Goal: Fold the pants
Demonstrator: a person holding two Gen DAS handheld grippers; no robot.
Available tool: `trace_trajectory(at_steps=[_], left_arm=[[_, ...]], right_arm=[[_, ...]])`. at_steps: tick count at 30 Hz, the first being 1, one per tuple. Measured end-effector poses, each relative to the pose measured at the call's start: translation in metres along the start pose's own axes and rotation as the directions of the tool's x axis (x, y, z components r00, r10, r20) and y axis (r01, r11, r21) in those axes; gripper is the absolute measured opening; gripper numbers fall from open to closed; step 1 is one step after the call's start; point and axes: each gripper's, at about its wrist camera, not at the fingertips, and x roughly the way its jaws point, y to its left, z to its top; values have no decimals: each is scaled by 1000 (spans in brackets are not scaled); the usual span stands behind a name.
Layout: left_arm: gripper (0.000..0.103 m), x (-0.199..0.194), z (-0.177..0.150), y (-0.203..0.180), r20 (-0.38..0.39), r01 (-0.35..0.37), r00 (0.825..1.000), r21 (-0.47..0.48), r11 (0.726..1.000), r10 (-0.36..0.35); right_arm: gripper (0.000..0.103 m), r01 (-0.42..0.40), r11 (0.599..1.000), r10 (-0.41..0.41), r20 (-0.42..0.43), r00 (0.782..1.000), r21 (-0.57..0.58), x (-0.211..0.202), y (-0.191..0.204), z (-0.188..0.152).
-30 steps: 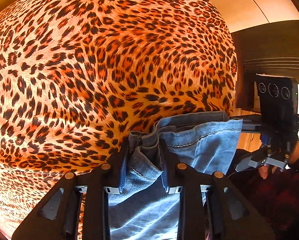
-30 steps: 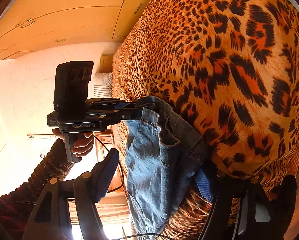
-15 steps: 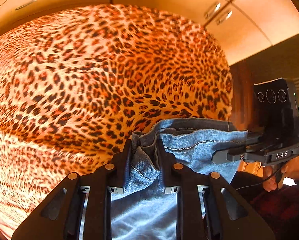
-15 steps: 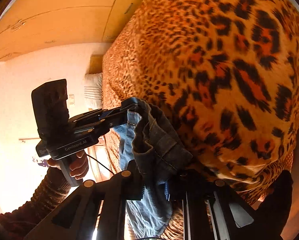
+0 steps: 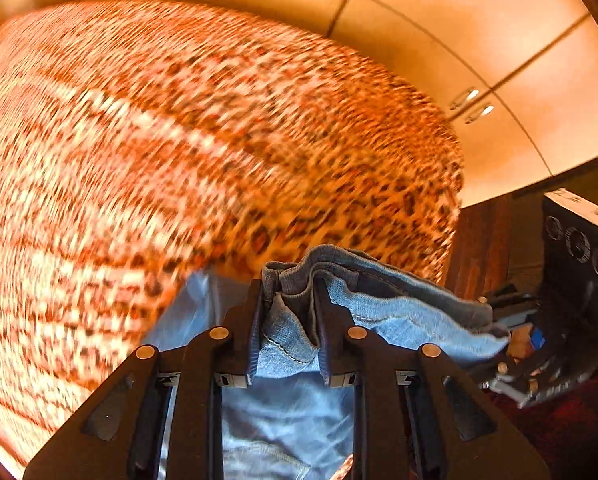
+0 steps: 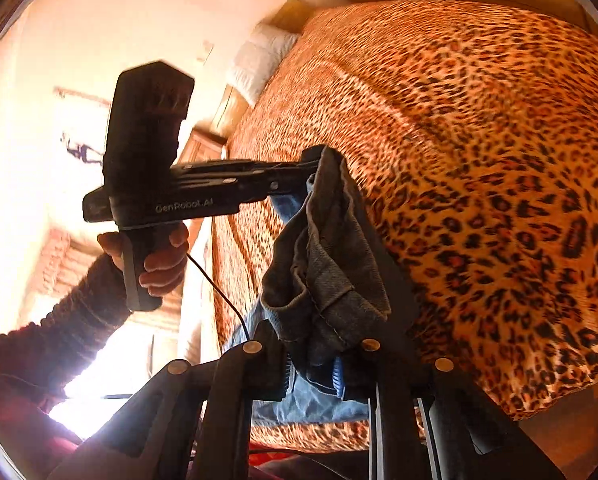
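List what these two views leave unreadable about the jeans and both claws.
- Left wrist view: leopard bedspread motion-blurred; jeans legs cut off by the bottom edge.
- Left wrist view: right claw tips hidden behind denim.
- Right wrist view: right claw pads buried in bunched denim; left claw tips covered by the fabric.

The pants (image 5: 383, 312) are faded blue denim, kinda rough with visible stitching. The bed (image 6: 499, 160) wears a soft, plushy leopard-print cover. Behind the bed, the cabinet doors (image 5: 439, 48) look smooth and glossy, with shiny metal handles (image 5: 465, 96).
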Motion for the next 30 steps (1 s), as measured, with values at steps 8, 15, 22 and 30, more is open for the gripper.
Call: trace_trajectory(at_steps=[8, 15, 22, 30], left_arm=[[28, 8, -108, 64, -105, -89, 993, -328, 941, 58], [39, -40, -205, 85, 9, -86, 993, -616, 783, 115], [52, -21, -252, 30, 230, 179, 973, -813, 554, 23], [55, 34, -233, -24, 223, 191, 969, -949, 249, 108]], right_arm=[[55, 108, 926, -245, -357, 902, -361, 131, 69, -56], [61, 27, 871, -247, -391, 887, -490, 121, 100, -26], [68, 46, 914, -194, -334, 922, -404, 104, 59, 102], [68, -186, 739, -270, -537, 799, -648, 183, 70, 122]])
